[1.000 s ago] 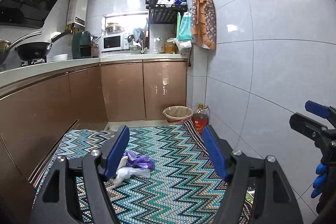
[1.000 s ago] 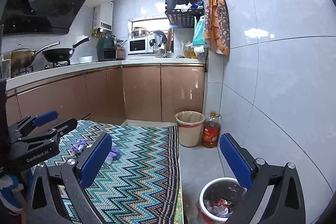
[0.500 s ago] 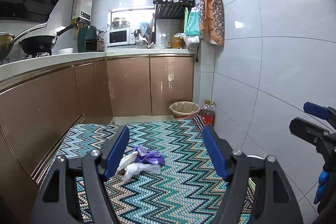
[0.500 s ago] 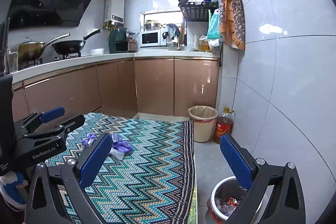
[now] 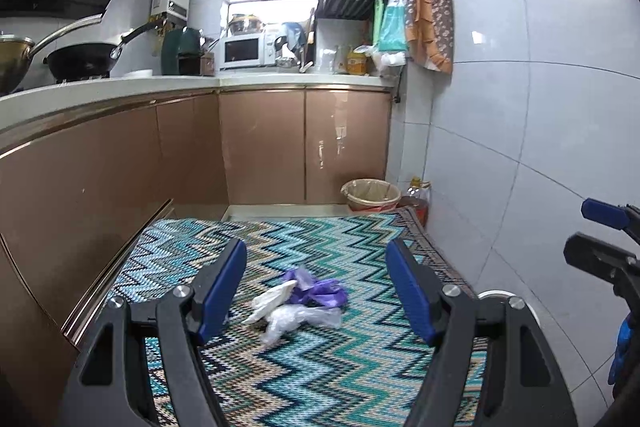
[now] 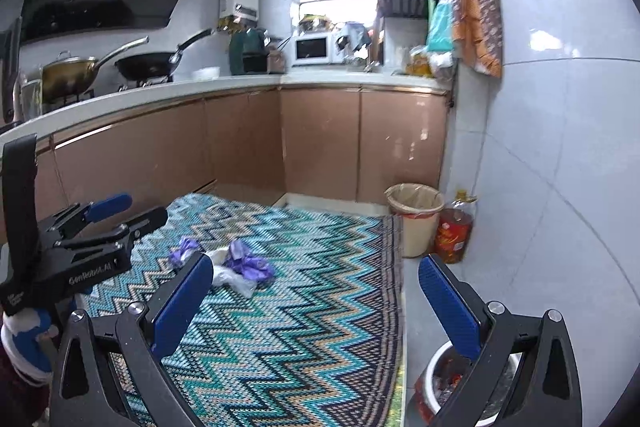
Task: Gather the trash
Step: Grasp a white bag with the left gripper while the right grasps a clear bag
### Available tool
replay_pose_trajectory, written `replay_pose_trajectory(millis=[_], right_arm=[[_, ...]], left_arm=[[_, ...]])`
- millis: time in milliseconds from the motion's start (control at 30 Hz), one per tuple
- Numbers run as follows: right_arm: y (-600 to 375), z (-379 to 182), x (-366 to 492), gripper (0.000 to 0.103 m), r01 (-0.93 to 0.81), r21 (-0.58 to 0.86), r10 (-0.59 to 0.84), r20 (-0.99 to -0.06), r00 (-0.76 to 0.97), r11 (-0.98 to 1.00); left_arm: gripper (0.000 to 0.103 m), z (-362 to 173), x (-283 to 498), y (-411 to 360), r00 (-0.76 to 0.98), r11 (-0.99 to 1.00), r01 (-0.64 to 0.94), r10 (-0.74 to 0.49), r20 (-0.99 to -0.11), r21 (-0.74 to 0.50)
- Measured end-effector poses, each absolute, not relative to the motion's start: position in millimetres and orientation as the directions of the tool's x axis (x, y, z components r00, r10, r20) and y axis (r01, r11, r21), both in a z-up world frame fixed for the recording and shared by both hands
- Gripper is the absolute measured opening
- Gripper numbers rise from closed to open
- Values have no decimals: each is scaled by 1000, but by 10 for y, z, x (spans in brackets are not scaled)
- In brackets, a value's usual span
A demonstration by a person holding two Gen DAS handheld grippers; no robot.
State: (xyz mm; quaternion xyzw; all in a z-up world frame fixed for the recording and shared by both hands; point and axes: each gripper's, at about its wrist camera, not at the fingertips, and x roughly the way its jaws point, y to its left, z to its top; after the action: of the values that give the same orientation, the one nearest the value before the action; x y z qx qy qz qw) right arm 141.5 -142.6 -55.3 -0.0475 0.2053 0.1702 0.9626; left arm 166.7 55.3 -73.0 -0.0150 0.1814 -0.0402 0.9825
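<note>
— Two sets of jaws, both spread wide and holding nothing. Where does the trash sit from your left gripper (image 5: 316,291)?

— Dead ahead of it. The clump of purple and white plastic scraps (image 5: 298,301) lies on the zigzag rug (image 5: 320,379), framed between your left jaws and a little beyond their tips, not touching either pad.

— Which way does it run?

— Its long axis looks crosswise to your left jaws, white film on the left, purple toward the right. You would close across the short way if you come straight down.

— And your right gripper (image 6: 316,303)?

— From there the scraps (image 6: 240,269) lie off to the left, just past the left jaw. Your left hand is the nearer one, I judge.

— Where would it go?

— Probably the white bin (image 6: 468,383) under your right jaws; a beige bin (image 6: 416,219) stands well beyond.
</note>
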Motion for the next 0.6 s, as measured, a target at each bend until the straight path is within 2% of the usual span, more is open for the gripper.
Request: replay_pose_trajectory(millis=[100,267,467,533,600], right_arm=[[-1288,-654,1579,103,-396,-16,346,-457,820,918],[-1058,-844,1835,100,-466,5,400,-521,754,885],[-724,-1146,2207,78,-568,57,481,-603,636,821],[-581,-1285,2337,64,-610,80,512,-635,578,788],[-458,-1426,2454,57,-645,104,537,-662,524,757]], left_arm=[[71,-825,1747,722,925,997,49,-67,-373,-56],[70,-1043,1980,1206,894,988,38,-100,-437,-147],[70,-1304,2169,1790,861,962,1,-140,-489,-273],[70,-1371,2201,1887,851,955,6,-160,-500,-295],[66,-1431,2251,1935,837,946,25,-197,-511,-324]])
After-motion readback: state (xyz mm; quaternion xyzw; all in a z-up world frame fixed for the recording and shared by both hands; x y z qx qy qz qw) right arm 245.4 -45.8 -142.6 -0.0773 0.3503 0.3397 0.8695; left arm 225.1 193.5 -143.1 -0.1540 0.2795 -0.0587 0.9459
